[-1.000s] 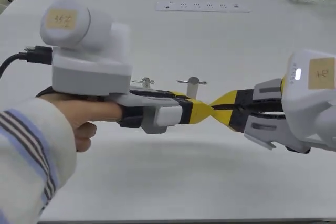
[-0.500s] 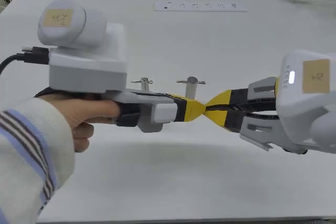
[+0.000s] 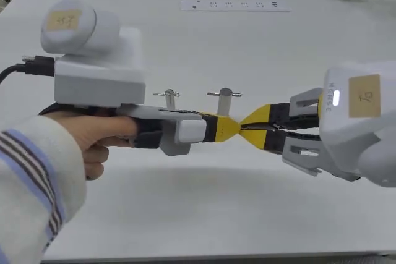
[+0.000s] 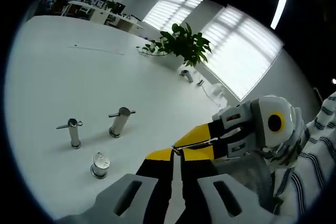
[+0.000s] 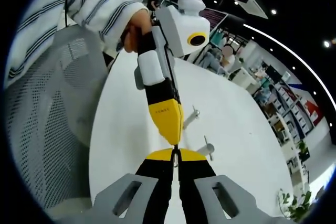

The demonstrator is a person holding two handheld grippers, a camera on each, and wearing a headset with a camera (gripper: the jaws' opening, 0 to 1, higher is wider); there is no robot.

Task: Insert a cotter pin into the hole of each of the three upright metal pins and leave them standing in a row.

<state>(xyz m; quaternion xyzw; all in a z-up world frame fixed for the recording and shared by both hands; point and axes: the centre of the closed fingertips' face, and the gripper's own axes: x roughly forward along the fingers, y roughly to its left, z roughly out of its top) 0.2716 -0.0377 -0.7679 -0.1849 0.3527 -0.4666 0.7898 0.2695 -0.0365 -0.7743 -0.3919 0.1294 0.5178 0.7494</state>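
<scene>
Left gripper and right gripper closed, tips touching. Thin cotter pin seems held in right jaws, too small to confirm. Bare metal pin upright, at 9 o'clock from left tips; left gripper nearer.

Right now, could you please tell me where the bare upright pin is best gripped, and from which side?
Probably the lower shaft of the bare pin, approached level from the side facing the left gripper: it stands upright on a wide foot, the two fitted pins stand beyond it, and its top is left free.
</scene>
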